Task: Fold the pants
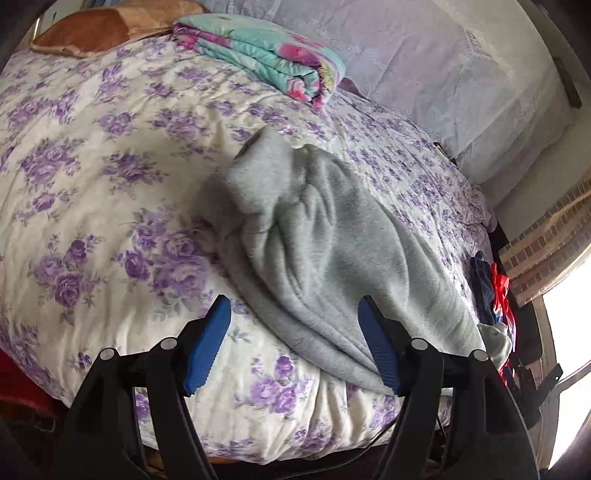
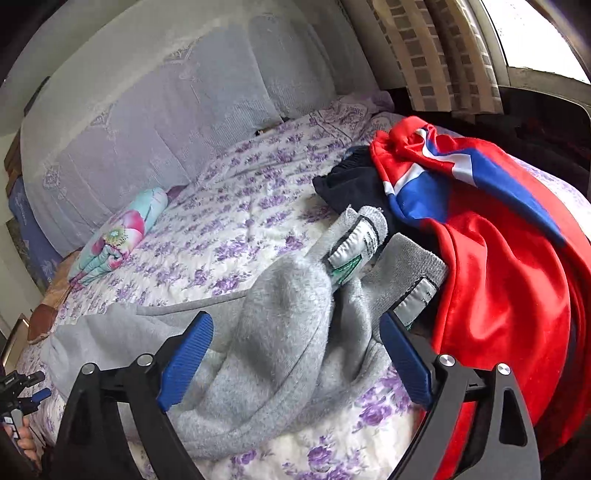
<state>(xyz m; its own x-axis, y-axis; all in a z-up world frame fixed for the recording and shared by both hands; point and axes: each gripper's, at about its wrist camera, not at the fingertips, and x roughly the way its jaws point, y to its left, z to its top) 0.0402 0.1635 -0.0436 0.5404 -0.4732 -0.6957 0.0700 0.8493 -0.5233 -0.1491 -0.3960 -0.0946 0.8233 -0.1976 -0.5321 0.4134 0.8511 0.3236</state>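
Grey sweatpants (image 1: 325, 251) lie rumpled on a bed with a purple-flowered cover (image 1: 110, 155). In the left wrist view my left gripper (image 1: 295, 306) is open and empty, its blue fingers either side of the near end of the pants. In the right wrist view the pants (image 2: 280, 332) lie bunched, with the waistband and its white label (image 2: 354, 247) turned up. My right gripper (image 2: 295, 325) is open and empty just above that bunched part. The left gripper (image 2: 26, 391) shows small at the left edge.
A folded teal and pink floral blanket (image 1: 266, 55) lies near the lavender headboard (image 1: 424, 74). A red, blue and white garment (image 2: 498, 258) and a dark garment (image 2: 354, 188) lie piled to the right of the pants. A brown pillow (image 1: 85, 33) lies at the far corner. A brick wall and window (image 1: 554, 240) stand beyond the bed's right edge.
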